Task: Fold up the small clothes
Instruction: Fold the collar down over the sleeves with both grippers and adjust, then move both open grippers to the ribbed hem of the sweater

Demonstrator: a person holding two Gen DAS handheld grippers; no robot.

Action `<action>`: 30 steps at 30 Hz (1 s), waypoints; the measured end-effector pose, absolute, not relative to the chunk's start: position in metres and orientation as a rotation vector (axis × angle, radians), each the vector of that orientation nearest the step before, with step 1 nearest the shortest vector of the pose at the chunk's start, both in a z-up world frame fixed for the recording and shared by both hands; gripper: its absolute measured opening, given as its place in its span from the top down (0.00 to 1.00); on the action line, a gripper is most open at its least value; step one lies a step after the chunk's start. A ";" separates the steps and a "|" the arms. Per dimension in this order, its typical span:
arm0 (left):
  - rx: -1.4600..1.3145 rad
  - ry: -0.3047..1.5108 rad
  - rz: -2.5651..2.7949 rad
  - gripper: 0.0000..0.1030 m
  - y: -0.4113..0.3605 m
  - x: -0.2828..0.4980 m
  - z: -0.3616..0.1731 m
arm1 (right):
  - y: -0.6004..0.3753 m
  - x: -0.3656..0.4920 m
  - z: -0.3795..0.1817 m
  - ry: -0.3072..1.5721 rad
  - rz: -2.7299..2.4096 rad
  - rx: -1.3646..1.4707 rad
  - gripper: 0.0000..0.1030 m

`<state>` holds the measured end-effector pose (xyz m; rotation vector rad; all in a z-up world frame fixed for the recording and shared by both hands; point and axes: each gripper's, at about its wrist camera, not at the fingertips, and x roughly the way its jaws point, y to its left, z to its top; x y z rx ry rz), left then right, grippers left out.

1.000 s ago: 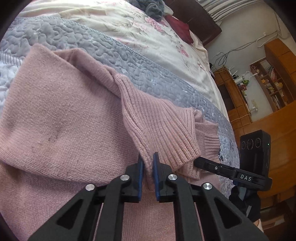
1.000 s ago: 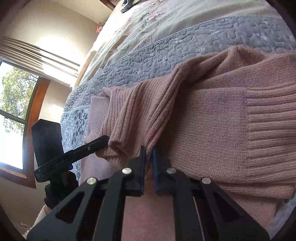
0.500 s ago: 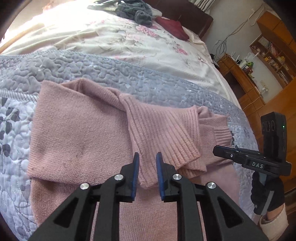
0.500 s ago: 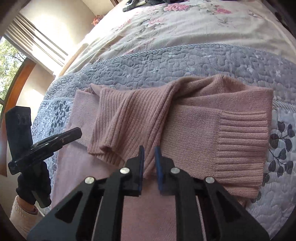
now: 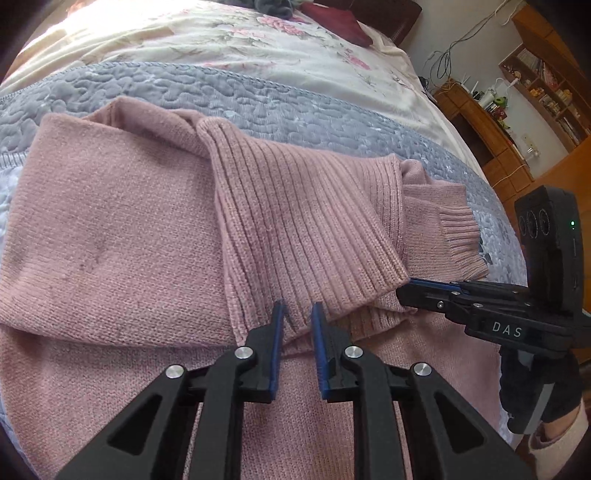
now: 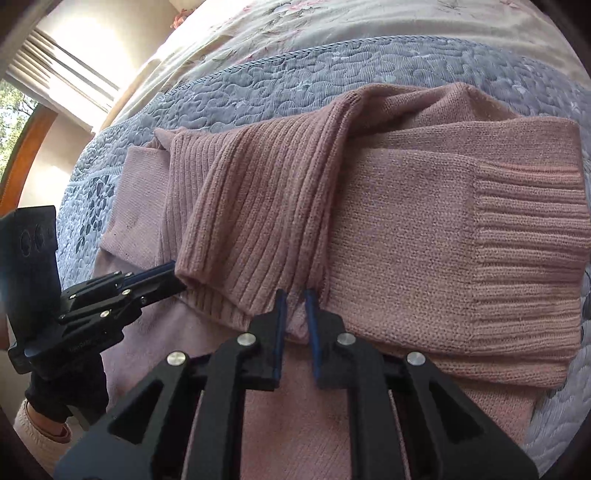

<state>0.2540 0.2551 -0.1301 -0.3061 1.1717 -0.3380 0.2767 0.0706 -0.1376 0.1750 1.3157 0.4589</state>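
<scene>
1. Left wrist view, nearest: left gripper (image 5: 297, 308) w/ blue-lined fingers (image 5: 276, 343) a little apart, nothing clamped; tips sit over the near edge of the ribbed fold of the sweater (image 5: 122, 236). Can't tell if the pads touch the knit.
2. Right wrist view, nearest: right gripper (image 6: 294, 295) likewise, fingers (image 6: 279, 332) slightly parted, empty; tips at the near edge where the ribbed fold meets the plain-knit sleeve.
3. Sweater is pink, lying on the bed; lower body spreads toward both cams, sleeves folded across the chest.
4. Ribbed fold (image 5: 295, 221) lies over the middle, running diagonally; cuff (image 5: 456, 236) pokes out on its right side in the left view.
5. In the right view a wide ribbed cuff (image 6: 528, 240) ends the plain sleeve at the right.
6. Each gripper shows in the other's cam, side-on: right one at (image 5: 424, 290), tip just at the ribbed fold's corner; left one at (image 6: 162, 277), tip touching or just beside the fold's edge. Gloved hand (image 5: 532, 391) holds the right unit; another gloved hand (image 6: 66, 391) holds the left.
7. Beyond sweater: grey quilt (image 5: 258, 99) under it, then a floral sheet (image 5: 184, 40).
8. Far: dark-red cloth (image 5: 340, 26) on the sheet, wooden shelves (image 5: 546, 74) by the wall; window (image 6: 14, 122) at left in the right view.
</scene>
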 end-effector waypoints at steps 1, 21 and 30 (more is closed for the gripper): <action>-0.310 1.179 -0.330 0.84 0.255 0.254 -0.128 | 0.069 0.276 -0.135 1.319 0.454 0.186 0.90; -0.210 1.206 -0.009 0.37 0.359 -0.043 -0.047 | -0.066 -0.009 -0.055 1.263 0.351 0.234 0.59; -0.266 1.274 -0.017 0.37 0.362 -0.096 -0.077 | -0.073 -0.063 -0.090 1.338 0.317 0.280 0.57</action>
